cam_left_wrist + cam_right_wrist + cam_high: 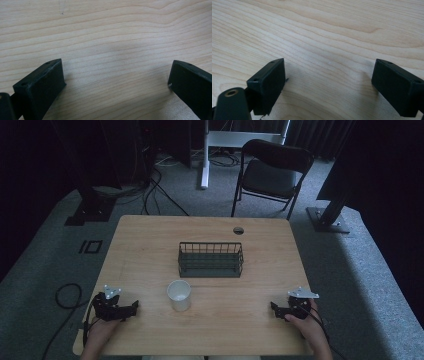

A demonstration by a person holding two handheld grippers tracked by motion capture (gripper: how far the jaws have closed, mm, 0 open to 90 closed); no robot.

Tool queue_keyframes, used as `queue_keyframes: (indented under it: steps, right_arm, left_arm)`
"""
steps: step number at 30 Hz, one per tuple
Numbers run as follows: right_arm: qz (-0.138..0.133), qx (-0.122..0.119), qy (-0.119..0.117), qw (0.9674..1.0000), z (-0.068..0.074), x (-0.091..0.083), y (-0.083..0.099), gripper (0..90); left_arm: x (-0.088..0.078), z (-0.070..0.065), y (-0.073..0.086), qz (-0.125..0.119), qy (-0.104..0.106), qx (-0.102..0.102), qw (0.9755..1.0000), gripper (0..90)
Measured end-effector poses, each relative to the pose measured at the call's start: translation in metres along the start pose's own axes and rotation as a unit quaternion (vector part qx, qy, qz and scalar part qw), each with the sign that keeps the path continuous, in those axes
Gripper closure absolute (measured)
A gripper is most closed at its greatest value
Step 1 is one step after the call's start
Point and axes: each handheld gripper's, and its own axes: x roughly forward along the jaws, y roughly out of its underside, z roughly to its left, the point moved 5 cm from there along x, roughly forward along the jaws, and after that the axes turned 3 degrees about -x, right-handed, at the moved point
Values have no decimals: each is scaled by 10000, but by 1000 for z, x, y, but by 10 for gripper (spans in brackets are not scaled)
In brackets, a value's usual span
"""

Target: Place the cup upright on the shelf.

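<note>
A white paper cup [179,295] stands upright near the middle of the wooden table [150,250]. Behind it sits a dark wire basket [210,259], empty as far as I can see. My left gripper [131,309] rests on the table at the front left, held by a hand, pointing right toward the cup. My right gripper [274,308] rests at the front right, pointing left. In the left gripper view my left gripper [116,72] stands open over bare wood. In the right gripper view my right gripper [329,72] is open too, with nothing between its jaws.
A round cable hole [238,230] lies near the table's far edge. Beyond the table stand a black folding chair [272,172], a white desk leg [204,155] and dark stands. Cables [67,295] trail on the grey carpet at the left.
</note>
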Motion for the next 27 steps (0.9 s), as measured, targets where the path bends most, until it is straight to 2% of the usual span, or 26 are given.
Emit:
queue_keyframes:
  steps: [3, 6, 27]
  right_arm:
    - [-2, 16, 15, 10000, 0, 0, 0, 114]
    - [4, 146, 141, 9998, -2, -1, 1, 114]
    - [-4, 121, 131, 9998, -1, -1, 1, 115]
  left_arm:
    - [0, 0, 1, 7, 72, 82, 9999, 7]
    - [-1, -1, 1, 18, 112, 134, 9998, 7]
    - [-1, -1, 1, 14, 114, 132, 9998, 7]
